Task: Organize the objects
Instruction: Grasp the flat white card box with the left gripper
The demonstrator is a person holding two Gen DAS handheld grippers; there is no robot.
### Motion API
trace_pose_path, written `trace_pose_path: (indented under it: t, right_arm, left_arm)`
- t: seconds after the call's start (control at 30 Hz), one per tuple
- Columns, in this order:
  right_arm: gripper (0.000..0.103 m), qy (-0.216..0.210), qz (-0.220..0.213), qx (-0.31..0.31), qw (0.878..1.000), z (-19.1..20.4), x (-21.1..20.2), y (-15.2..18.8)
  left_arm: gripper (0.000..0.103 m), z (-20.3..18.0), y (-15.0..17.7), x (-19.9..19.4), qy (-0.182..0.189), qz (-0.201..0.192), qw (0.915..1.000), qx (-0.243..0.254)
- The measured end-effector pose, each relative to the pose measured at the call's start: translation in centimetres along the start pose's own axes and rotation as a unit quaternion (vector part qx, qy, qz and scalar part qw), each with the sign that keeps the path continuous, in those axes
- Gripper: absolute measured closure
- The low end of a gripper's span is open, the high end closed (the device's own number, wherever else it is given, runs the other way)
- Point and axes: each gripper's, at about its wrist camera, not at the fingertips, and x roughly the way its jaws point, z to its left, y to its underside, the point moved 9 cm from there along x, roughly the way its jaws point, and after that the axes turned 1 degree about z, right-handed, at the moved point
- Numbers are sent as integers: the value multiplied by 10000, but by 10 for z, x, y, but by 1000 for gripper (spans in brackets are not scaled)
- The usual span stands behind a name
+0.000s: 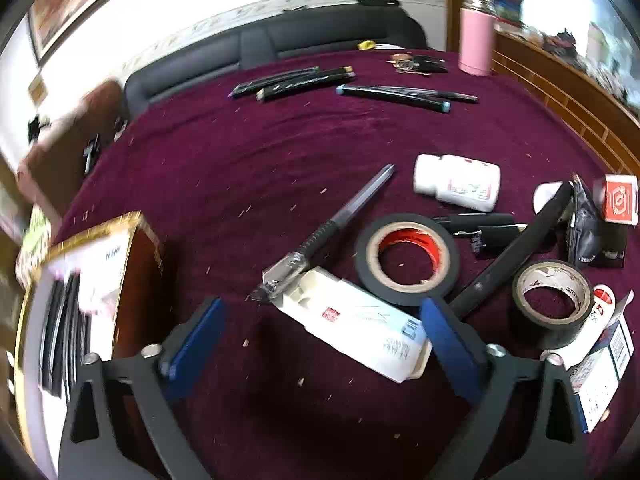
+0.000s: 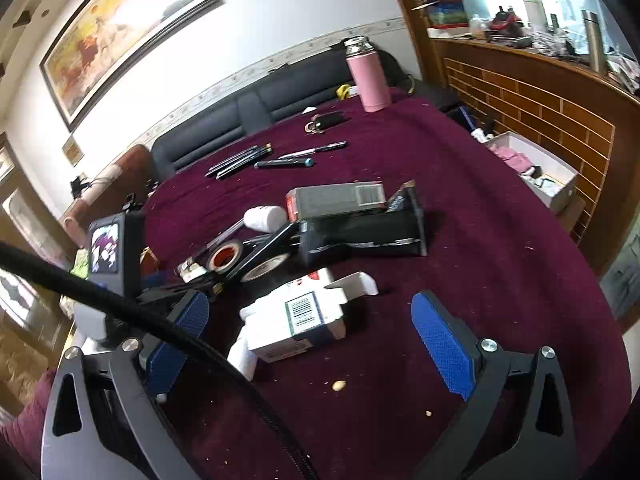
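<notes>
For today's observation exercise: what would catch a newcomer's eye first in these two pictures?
First, the wine-red tablecloth with a jumble at its near side: a black tape roll with a red core beside a white bottle lying flat. At the far edge a pink flask stands upright, with a row of dark markers before it.

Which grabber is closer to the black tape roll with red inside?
Left. The left gripper has the tape roll just past its right fingertip. The right gripper sits back behind a white box, with the roll farther off.
</notes>
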Motion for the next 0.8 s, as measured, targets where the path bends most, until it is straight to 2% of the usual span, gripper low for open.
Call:
trace_pose_path:
  t: [0.07, 0.1, 0.33, 0.4, 0.47, 0.53, 0.57, 0.63, 0.67, 0.7, 0.77, 0.8]
  right_arm:
    - [0, -4, 29, -47, 10000, 1, 3, 0]
    - [0, -10, 37, -48, 10000, 1, 3, 1]
    - [0, -117, 206, -56, 9997, 6, 15, 8]
    - [0, -148, 264, -91, 9995, 11, 19, 10]
    - [0, -205, 337, -135, 9991, 18, 23, 13]
    - [0, -224, 372, -233, 9988, 26, 24, 16]
    - [0, -235, 396, -273, 9986, 30, 25, 18]
    - [0, -302, 463, -330, 9979, 38, 27, 21]
    - [0, -326, 475, -344, 9977, 40, 26, 23]
    - [0, -355, 494, -373, 9974, 43, 26, 24]
    - [0, -362, 564, -431, 9968, 47, 26, 28]
    - [0, -355, 589, -458, 9966, 48, 26, 30]
  left_arm:
    - [84, -6, 2, -2, 438, 120, 9990, 28]
    - [91, -4, 6, -1, 447, 209, 9988, 78]
    - [90, 22, 34, -15, 738, 376, 9965, 118]
    - [88, 28, 42, -18, 642, 413, 9970, 95]
    - [81, 29, 52, -20, 547, 482, 9973, -5]
    - [72, 26, 56, -21, 407, 427, 9983, 1]
    - [69, 25, 55, -21, 235, 260, 9994, 56]
    - [72, 21, 56, -23, 92, 33, 9997, 223]
    - [80, 18, 57, -24, 254, 6, 9991, 326]
    - [86, 17, 59, -25, 581, 70, 9980, 253]
    - [103, 17, 60, -34, 1307, 128, 9913, -49]
    - [103, 17, 61, -40, 1492, 85, 9887, -96]
